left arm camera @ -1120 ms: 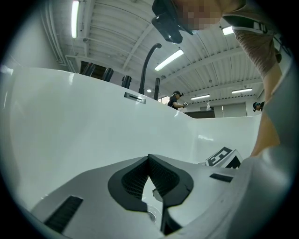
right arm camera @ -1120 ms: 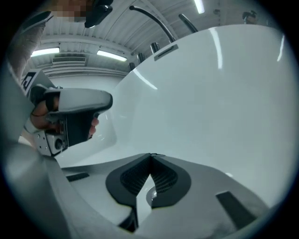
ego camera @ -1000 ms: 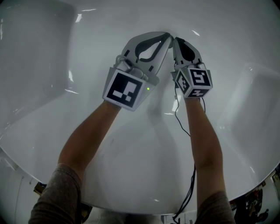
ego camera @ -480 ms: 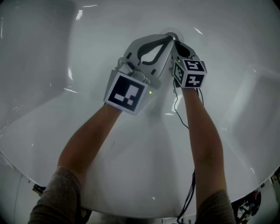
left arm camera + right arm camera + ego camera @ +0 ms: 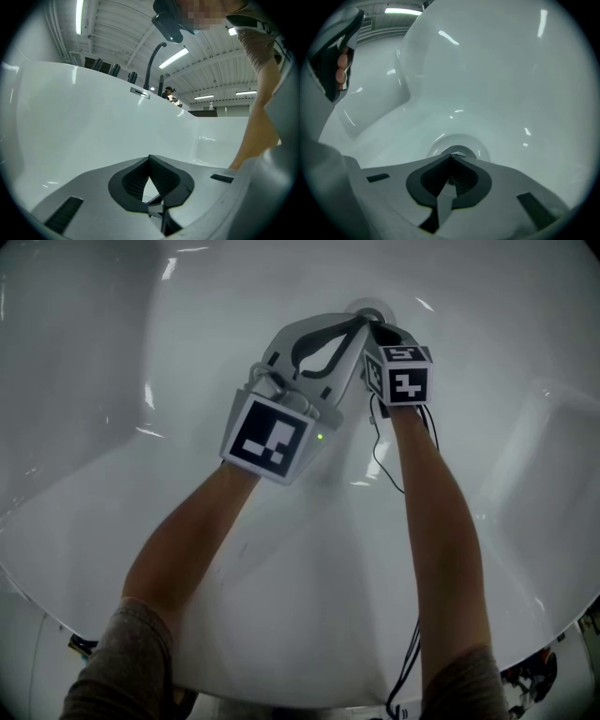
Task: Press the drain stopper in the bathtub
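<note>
My right gripper (image 5: 377, 329) has tipped down over the stopper (image 5: 458, 150) at the tub's (image 5: 141, 352) low point. Its jaws are closed, empty, tips at the stopper. My left gripper (image 5: 359, 322), likewise closed and empty, lies alongside. The press seems due next: a straight, centred push down.

Two hand-held grippers (image 5: 150, 158) (image 5: 451, 158); one drain stopper (image 5: 458, 150)

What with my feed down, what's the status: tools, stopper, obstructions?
Left tool shut, empty, beside right. Right tool shut, tips at round chrome drain stopper in white bathtub; contact unclear. Nothing in the way.
</note>
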